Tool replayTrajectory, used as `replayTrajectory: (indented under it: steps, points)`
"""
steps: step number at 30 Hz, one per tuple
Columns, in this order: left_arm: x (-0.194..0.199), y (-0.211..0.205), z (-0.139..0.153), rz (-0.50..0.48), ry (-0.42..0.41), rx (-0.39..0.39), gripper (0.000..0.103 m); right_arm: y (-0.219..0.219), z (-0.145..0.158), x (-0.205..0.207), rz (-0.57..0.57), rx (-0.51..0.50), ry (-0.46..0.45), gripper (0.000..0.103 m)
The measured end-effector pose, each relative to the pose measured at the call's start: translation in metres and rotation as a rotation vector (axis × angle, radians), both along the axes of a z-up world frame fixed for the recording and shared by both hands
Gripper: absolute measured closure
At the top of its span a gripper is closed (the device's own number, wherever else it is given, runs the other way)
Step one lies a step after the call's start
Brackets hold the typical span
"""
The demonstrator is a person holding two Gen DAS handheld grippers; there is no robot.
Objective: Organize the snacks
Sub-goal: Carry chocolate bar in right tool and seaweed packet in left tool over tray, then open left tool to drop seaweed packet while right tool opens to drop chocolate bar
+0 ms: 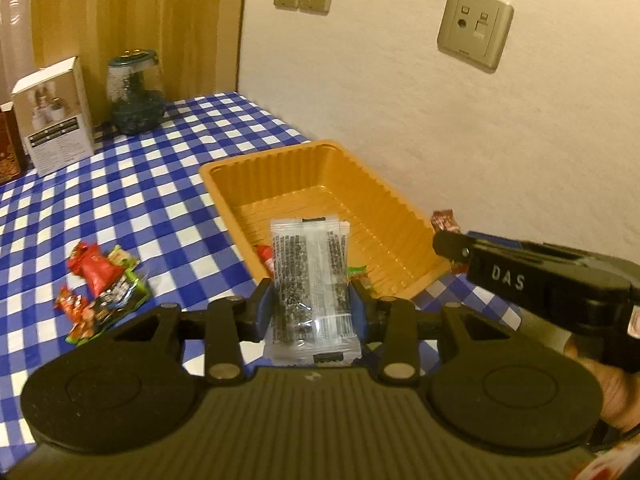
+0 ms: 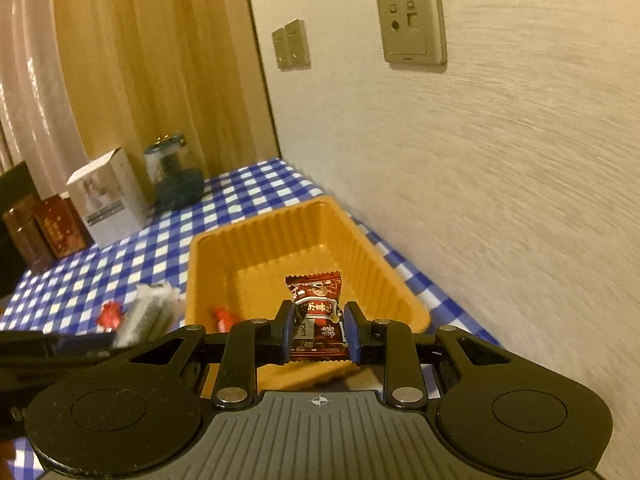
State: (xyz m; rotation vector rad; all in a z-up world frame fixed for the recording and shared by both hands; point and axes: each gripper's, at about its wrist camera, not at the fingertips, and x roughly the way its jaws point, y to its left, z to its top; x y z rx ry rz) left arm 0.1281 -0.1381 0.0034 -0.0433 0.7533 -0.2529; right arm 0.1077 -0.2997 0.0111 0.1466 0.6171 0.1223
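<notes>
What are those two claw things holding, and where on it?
Left gripper pinches a clear packet by its long sides; right gripper pinches a dark red candy by its sides.

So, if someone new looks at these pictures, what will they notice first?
Probably the orange tray against the wall, on the blue checked tablecloth. Each gripper holds a snack near its front rim: the left gripper a clear packet, the right gripper a dark red candy. More snacks lie left of the tray.
</notes>
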Motion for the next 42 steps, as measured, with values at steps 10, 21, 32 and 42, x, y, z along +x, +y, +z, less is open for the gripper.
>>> replayTrajectory:
  steps: [10,21,32,42]
  points:
    - [0.035,-0.014,-0.020,-0.008,0.027,0.004,0.067,-0.007,-0.016,0.038,-0.007,0.019,0.029,0.076]
    - [0.058,-0.017,-0.035,-0.015,0.041,-0.006,0.067,-0.009,-0.025,0.054,-0.016,0.008,0.051,0.076]
    - [0.070,-0.018,-0.042,-0.034,0.025,-0.026,0.062,-0.009,-0.029,0.061,-0.034,0.006,0.066,0.076]
    - [0.065,0.000,-0.035,-0.013,-0.002,0.010,0.052,-0.009,-0.029,0.063,-0.034,0.030,0.073,0.076]
